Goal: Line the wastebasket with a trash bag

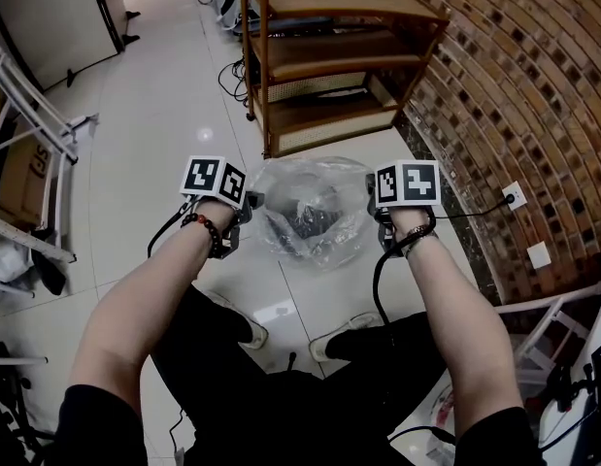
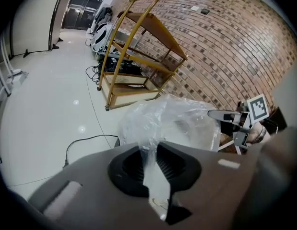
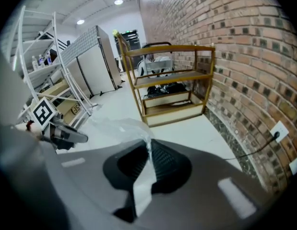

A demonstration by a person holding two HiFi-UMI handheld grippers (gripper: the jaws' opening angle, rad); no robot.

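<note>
A clear trash bag (image 1: 315, 212) hangs spread between my two grippers, low over the floor. Through the film shows the dark wastebasket (image 1: 302, 217) beneath it. My left gripper (image 1: 244, 207) is at the bag's left edge. In the left gripper view a bunched strip of the bag (image 2: 149, 162) fills the narrow gap between its jaws. My right gripper (image 1: 378, 214) is at the bag's right edge, and its jaws are pinched tight on a fold of the bag (image 3: 147, 169). Each gripper sees the other across the bag: the right one (image 2: 234, 123), the left one (image 3: 66, 134).
A wooden shelf cart (image 1: 329, 56) stands just beyond the bag, against the brick wall (image 1: 514, 85). A wall socket (image 1: 515, 195) with a cable is at the right. White racks (image 1: 28, 134) stand at the left. A cable (image 2: 86, 140) lies on the tiled floor. The person's shoes (image 1: 247, 330) are close behind.
</note>
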